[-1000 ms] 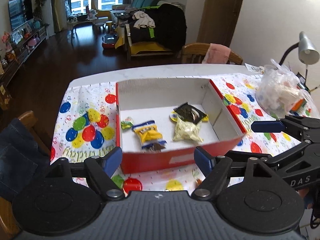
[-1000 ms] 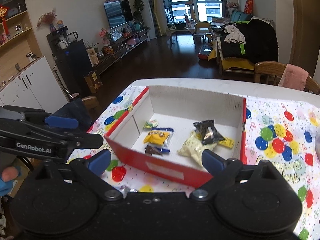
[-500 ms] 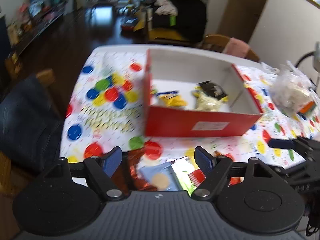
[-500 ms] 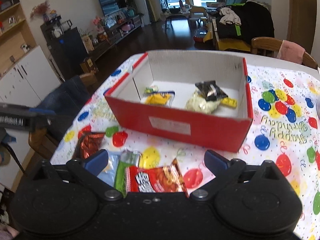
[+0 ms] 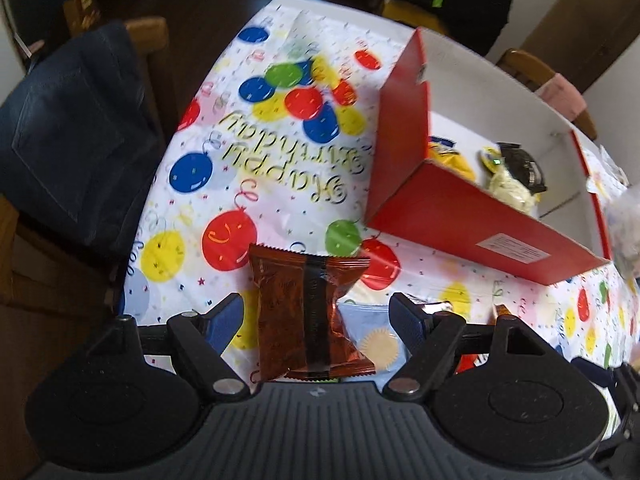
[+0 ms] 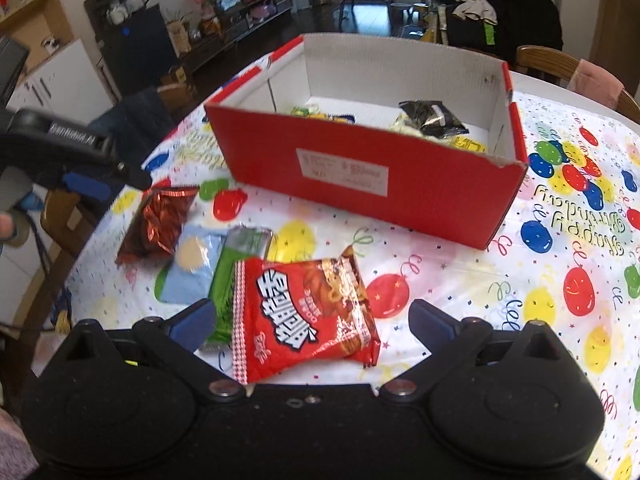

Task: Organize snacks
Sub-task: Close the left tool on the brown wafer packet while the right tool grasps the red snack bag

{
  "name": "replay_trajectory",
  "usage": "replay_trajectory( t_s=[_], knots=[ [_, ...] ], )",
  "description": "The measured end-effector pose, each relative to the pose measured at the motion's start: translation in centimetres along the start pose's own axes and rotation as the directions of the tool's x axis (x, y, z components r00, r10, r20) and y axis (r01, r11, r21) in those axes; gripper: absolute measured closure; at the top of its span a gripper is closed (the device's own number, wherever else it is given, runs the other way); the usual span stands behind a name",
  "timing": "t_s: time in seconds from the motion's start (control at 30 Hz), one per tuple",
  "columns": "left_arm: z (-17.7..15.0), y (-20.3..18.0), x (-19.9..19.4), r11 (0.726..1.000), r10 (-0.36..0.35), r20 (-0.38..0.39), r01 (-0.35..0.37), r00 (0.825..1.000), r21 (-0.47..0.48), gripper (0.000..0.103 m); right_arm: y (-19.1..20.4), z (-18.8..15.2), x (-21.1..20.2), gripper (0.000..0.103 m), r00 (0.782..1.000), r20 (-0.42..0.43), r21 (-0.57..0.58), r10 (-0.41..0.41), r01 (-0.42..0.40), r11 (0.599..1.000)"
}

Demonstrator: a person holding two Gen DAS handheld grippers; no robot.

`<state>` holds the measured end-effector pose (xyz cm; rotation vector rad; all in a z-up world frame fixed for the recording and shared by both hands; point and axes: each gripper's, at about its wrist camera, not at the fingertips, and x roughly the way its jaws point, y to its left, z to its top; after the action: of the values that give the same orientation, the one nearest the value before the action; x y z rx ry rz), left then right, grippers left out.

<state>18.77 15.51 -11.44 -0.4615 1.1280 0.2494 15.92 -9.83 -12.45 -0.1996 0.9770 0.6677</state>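
Note:
A red cardboard box [image 5: 460, 216] [image 6: 420, 196] with a white inside stands on the balloon tablecloth and holds several snack packets [image 5: 512, 176]. My left gripper [image 5: 318, 314] is open and hangs over a brown foil packet [image 5: 304, 312] [image 6: 158, 218] lying between its fingers, with a light blue packet [image 5: 372, 340] [image 6: 192, 268] beside it. My right gripper [image 6: 312, 320] is open over a red noodle snack packet [image 6: 304, 312]. A green packet [image 6: 236, 264] lies just left of that one.
A chair draped with dark denim [image 5: 72, 140] stands at the table's left edge. A clear plastic bag [image 5: 628, 224] sits at the right past the box. A wooden chair with a pink cloth [image 6: 588, 76] stands behind the table.
Both grippers pulled back from over the box and dropped toward the table's near edge. The loose packets in front of the box now lie between the open fingers.

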Motion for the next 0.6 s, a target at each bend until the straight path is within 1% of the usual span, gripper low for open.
replay_trajectory(
  t_s=[0.2, 0.27, 0.47, 0.6],
  knots=[
    [0.0, 0.1, 1.9, 1.000, 0.001, -0.041, -0.002, 0.999, -0.022, 0.023, 0.1, 0.1, 2.1, 0.000, 0.999, -0.053, -0.042, 0.001, -0.003, 0.999],
    [0.1, 0.2, 2.3, 1.000, 0.007, -0.050, -0.009, 0.999, -0.028, 0.023, 0.5, 0.1, 2.7, 0.000, 0.998, -0.069, -0.081, 0.008, -0.014, 0.997],
    [0.1, 0.6, 3.7, 0.999, 0.006, -0.089, -0.011, 0.996, -0.052, 0.023, 1.5, 0.3, 4.3, 0.000, 0.994, -0.112, -0.219, -0.011, -0.014, 0.976],
    [0.1, 0.7, 4.2, 0.998, 0.007, -0.093, -0.013, 0.996, -0.062, 0.023, 1.3, 0.7, 5.3, 0.000, 0.990, -0.142, -0.253, -0.007, -0.030, 0.967]
  ],
)
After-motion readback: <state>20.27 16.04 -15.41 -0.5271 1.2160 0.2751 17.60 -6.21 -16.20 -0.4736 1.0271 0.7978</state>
